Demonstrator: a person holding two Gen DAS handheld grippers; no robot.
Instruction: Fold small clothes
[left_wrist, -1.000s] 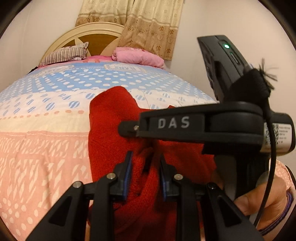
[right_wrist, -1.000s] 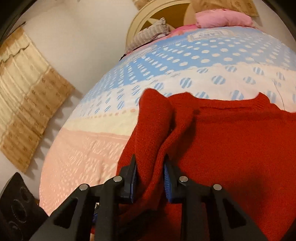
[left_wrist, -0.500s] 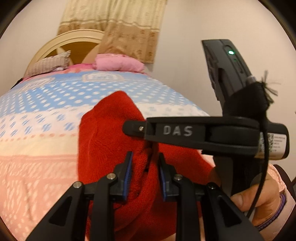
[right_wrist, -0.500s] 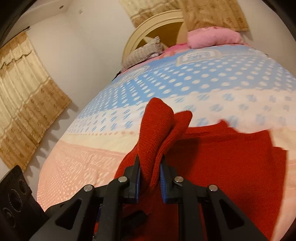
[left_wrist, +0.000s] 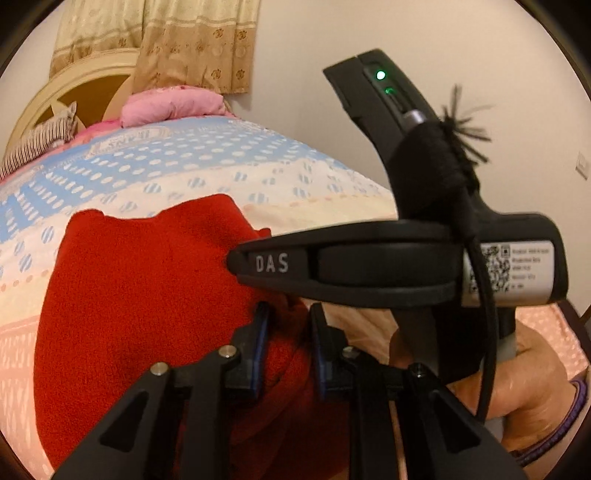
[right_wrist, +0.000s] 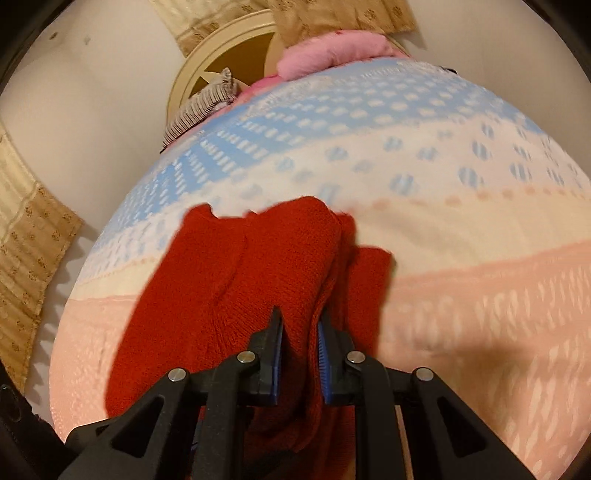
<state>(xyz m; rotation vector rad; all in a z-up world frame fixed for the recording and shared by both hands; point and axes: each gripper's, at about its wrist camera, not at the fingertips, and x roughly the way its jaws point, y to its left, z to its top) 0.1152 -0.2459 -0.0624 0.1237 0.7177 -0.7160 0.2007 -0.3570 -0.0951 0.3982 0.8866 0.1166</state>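
Clearly soft and limp, the red sweater (right_wrist: 229, 280) lies bunched on the bed (right_wrist: 480, 288) near its foot edge. Both the left tool (left_wrist: 286, 347) and right tool (right_wrist: 299, 354) are clamped on gathered folds; gripping doubled edges seems safest against slipping.

Looks like a home bedroom: a bed (left_wrist: 314, 184) with a blue, cream and pink patterned cover, a rounded cream headboard (right_wrist: 229, 59), a pink pillow (left_wrist: 173, 105), a striped pillow (right_wrist: 199, 107), and patterned beige curtains (left_wrist: 192, 40) on the wall.
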